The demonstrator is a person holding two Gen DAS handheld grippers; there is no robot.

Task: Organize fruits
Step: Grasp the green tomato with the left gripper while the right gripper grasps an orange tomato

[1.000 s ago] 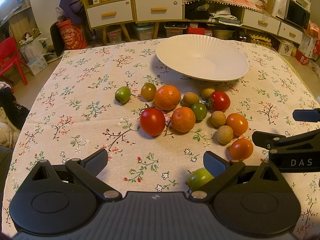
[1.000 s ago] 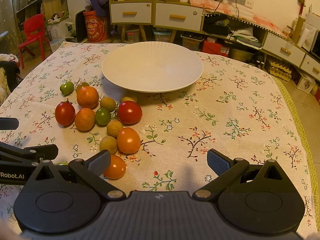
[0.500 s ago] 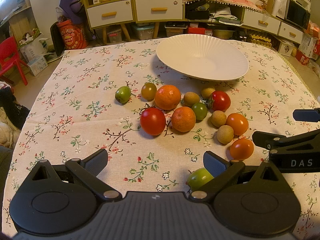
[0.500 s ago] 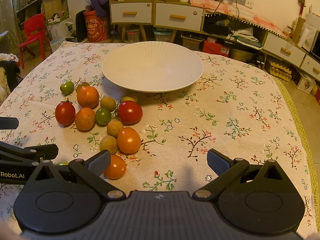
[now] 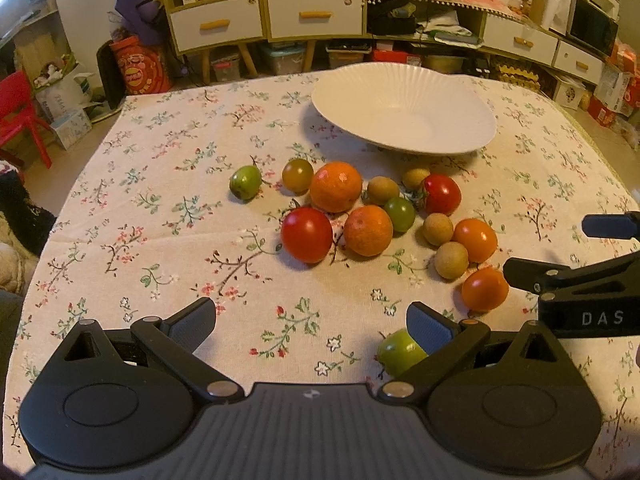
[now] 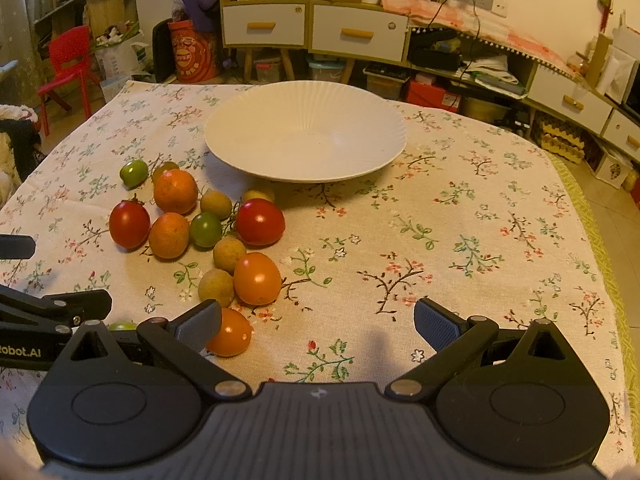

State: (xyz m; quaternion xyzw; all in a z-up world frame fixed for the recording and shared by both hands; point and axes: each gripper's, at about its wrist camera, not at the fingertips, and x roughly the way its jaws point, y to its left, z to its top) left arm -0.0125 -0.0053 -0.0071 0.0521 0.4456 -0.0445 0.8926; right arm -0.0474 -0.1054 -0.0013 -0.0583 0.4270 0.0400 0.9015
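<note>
A wide white plate (image 5: 404, 120) (image 6: 306, 136) stands empty at the far side of the floral tablecloth. In front of it lies a cluster of several fruits: two oranges (image 5: 335, 186) (image 6: 175, 191), red tomatoes (image 5: 306, 234) (image 6: 260, 222), orange tomatoes (image 5: 485, 289) (image 6: 256, 278), green ones (image 5: 245, 182) and small brownish fruits (image 5: 451, 260). My left gripper (image 5: 312, 320) is open near the table's front; a green fruit (image 5: 400, 352) lies by its right finger. My right gripper (image 6: 318, 322) is open, with an orange tomato (image 6: 230, 332) beside its left finger.
Each gripper shows in the other's view: the right one (image 5: 580, 280) at the right edge, the left one (image 6: 44, 312) at the left edge. Beyond the table stand white-drawered cabinets (image 6: 312, 28), a red chair (image 6: 66, 64) and floor clutter. The cloth's right half (image 6: 480, 232) carries no fruit.
</note>
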